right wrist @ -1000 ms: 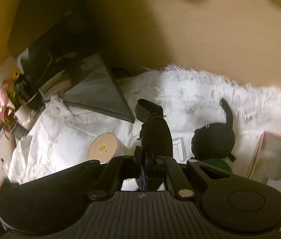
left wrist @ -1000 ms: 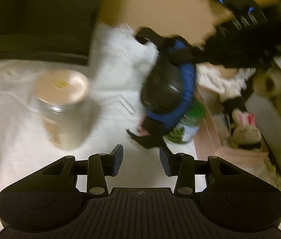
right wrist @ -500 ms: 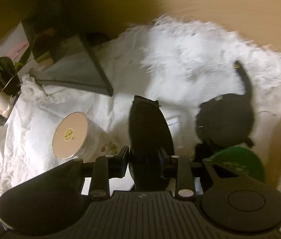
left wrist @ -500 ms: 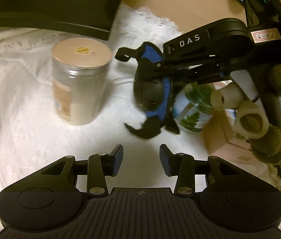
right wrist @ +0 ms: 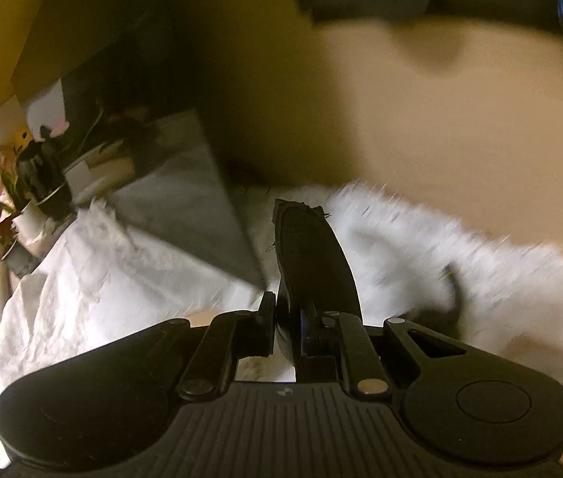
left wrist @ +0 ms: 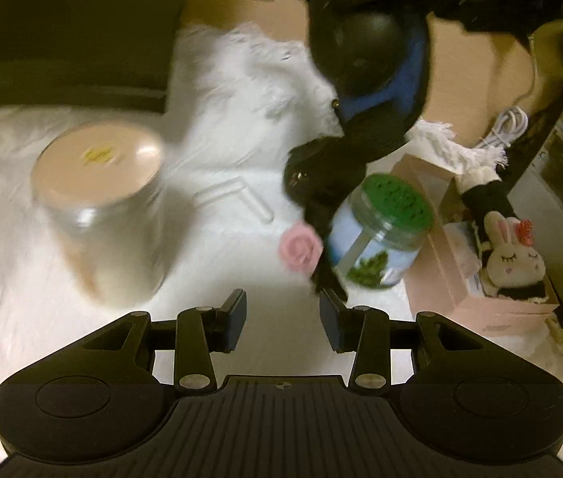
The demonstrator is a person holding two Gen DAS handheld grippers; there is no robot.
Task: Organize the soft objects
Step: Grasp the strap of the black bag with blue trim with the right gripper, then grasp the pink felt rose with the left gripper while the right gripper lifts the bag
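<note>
A black and blue padded guard (left wrist: pixel 365 40) with straps hangs in the air at the top of the left wrist view, blurred by motion. My right gripper (right wrist: pixel 301 318) has it between its fingers, jaws closing and pads pressing on it; the guard's black edge (right wrist: pixel 313 263) sticks out ahead. A second black soft piece (left wrist: pixel 321 175) lies on the white fur rug (left wrist: pixel 241 79) against a green-lidded jar (left wrist: pixel 381 231), with a pink fabric rose (left wrist: pixel 299 249) beside it. My left gripper (left wrist: pixel 283 318) is open over the white cloth, nothing between its fingers.
A tall jar with a tan lid (left wrist: pixel 98 207) stands left on the white cloth (left wrist: pixel 10 279). A pink box (left wrist: pixel 460 302) holding a bunny plush (left wrist: pixel 512 263) sits right. A dark box (right wrist: pixel 185 207) and potted flowers (right wrist: pixel 6 199) stand at the cloth's far left.
The right gripper has lifted the padded guard off the rug to the top of the left view. The pink rose and the green jar lid now show. The left view shifted slightly.
</note>
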